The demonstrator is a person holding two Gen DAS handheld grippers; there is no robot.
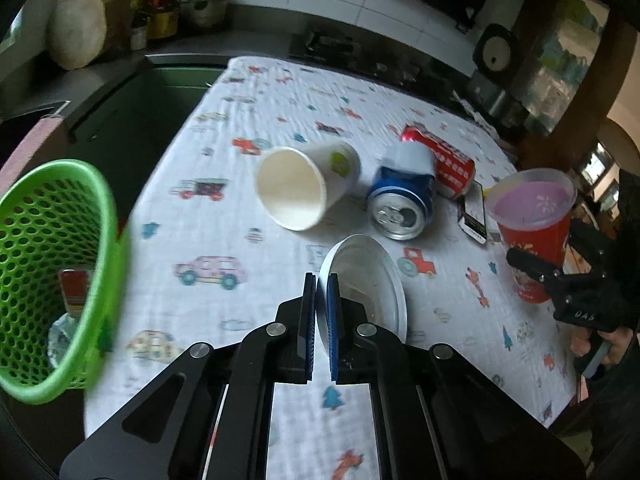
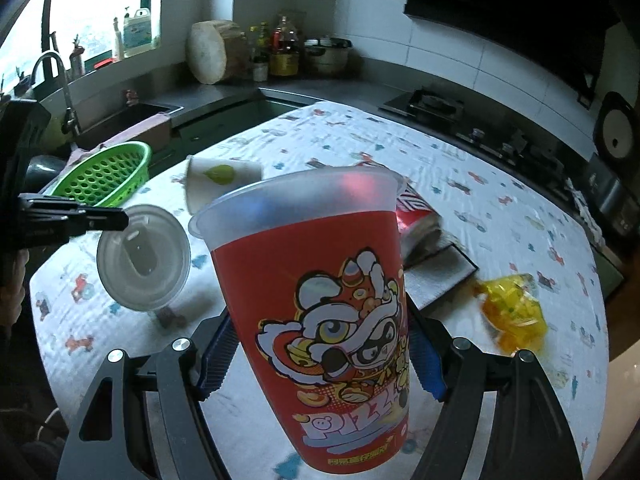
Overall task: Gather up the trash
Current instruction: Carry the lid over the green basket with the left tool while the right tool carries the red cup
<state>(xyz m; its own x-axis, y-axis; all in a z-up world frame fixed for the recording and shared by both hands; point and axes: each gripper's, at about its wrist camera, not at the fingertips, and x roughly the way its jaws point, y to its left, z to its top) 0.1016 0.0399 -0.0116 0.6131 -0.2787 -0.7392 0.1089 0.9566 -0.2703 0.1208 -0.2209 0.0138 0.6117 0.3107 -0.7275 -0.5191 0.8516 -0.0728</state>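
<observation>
My left gripper (image 1: pixel 322 292) is shut on the rim of a clear plastic lid (image 1: pixel 368 280), held above the cloth. The right wrist view shows that lid (image 2: pixel 144 256) hanging from the left gripper (image 2: pixel 116 218). My right gripper (image 2: pixel 322 360) is shut on a tall red cup (image 2: pixel 320 280) with a cartoon lion print, lifted and tilted. The same cup (image 1: pixel 532 216) appears at the right of the left wrist view. On the table lie a white paper cup (image 1: pixel 304 188), a blue can (image 1: pixel 404 196) and a red can (image 1: pixel 444 160).
A green mesh basket (image 1: pixel 52 240) with some trash inside stands at the table's left edge. A small dark box (image 1: pixel 474 212) lies by the cans, and a yellow wrapper (image 2: pixel 512 312) sits to the right. Behind are a sink (image 2: pixel 132 114), a counter and a stove (image 2: pixel 432 106).
</observation>
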